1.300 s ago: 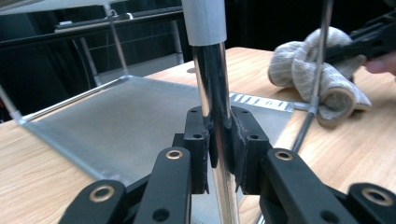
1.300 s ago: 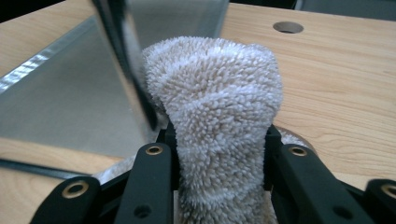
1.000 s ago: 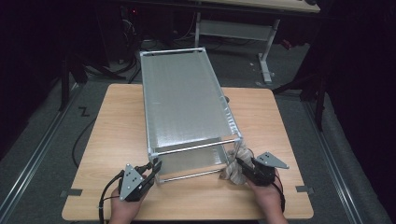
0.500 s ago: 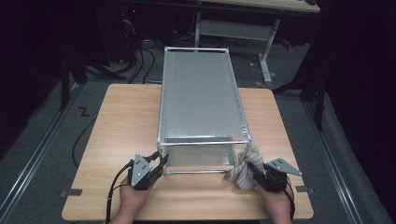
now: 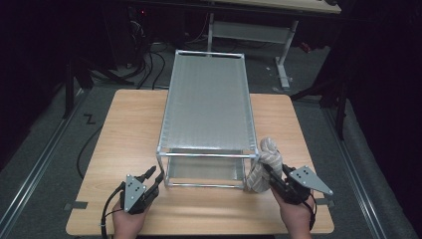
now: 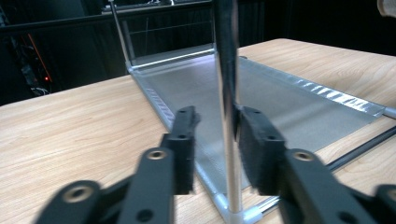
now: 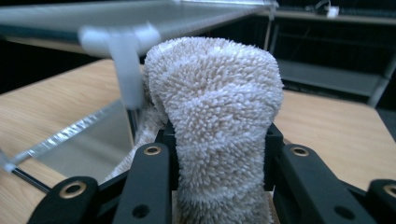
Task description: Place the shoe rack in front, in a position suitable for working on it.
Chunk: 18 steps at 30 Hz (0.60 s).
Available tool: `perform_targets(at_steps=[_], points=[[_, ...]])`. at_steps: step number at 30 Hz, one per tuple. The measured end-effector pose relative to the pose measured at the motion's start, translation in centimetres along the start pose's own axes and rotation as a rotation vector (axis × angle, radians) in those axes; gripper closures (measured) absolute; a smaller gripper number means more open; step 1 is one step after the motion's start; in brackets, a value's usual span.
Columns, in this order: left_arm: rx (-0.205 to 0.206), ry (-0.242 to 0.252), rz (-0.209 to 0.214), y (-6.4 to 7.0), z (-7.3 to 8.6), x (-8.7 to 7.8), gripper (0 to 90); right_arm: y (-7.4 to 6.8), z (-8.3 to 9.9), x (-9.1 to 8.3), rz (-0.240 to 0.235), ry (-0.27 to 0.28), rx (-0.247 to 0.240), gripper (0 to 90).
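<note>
We see a metal rack (image 5: 206,107) standing lengthwise on the wooden table (image 5: 124,129). Our left gripper (image 6: 212,140) has its jaws parted around the rack's near left post (image 6: 227,93), the right jaw touching it. Our right gripper (image 7: 217,140) is clamped on a rolled towel (image 7: 219,107) beside the near right corner

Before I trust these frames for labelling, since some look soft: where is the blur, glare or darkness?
High view: the table is evenly lit, the surroundings fall into near black. Left gripper view: the left gripper is soft up close, and glare streaks the rack along its edge. Right gripper view: the towel is sharp, while the rack's corner above it is blurred.
</note>
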<state>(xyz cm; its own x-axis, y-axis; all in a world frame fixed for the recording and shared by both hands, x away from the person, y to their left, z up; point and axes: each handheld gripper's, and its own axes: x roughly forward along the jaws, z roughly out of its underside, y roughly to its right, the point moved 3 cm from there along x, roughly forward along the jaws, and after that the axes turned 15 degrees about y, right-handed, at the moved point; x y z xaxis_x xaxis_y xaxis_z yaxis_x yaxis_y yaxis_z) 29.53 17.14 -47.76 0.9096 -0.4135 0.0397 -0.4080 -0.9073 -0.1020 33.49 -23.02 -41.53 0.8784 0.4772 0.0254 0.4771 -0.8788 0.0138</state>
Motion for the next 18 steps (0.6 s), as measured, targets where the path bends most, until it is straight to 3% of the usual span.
perform_targets(at_steps=[4,18], points=[[-0.002,-0.006,0.003,-0.2,0.0,-0.1,78.0,-0.7,0.5,0.4,-0.031,-0.020,-0.012,66.2],[-0.047,-0.004,-0.023,-1.5,0.1,1.3,79.2,-1.6,5.2,1.8,-0.086,-0.228,-0.007,66.4]])
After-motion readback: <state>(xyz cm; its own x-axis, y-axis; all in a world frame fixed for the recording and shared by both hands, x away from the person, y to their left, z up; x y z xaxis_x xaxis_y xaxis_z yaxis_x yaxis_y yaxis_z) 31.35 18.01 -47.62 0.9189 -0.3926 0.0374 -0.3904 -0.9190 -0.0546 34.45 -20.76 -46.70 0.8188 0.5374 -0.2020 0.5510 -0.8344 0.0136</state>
